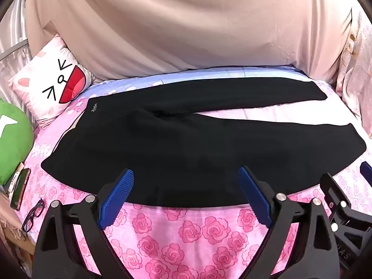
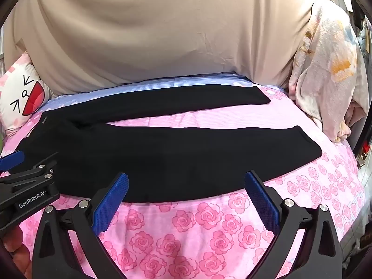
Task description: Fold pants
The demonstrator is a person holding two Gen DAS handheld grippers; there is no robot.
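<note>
We're seeing black pants (image 1: 176, 144) lying on a pink rose-print sheet (image 1: 190, 237) that's turning pale blue-striped at the far edge. Our gripper pads (image 1: 116, 200) are showing blue on black frames. A beige drape (image 1: 186, 23) is hanging behind; a white cartoon-face pillow (image 1: 51, 83) with red mouth and a green plush (image 1: 11, 139) are sitting left.

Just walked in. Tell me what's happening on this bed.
A person holds a two-finger gripper in each hand over black pants spread flat on the rose-print bedsheet, waistband to the left, the two legs splayed apart to the right. No fold has been made. The left gripper and right gripper are both open and hold nothing, poised at the near edge of the near leg. A cartoon-face pillow lies off to the left.
</note>
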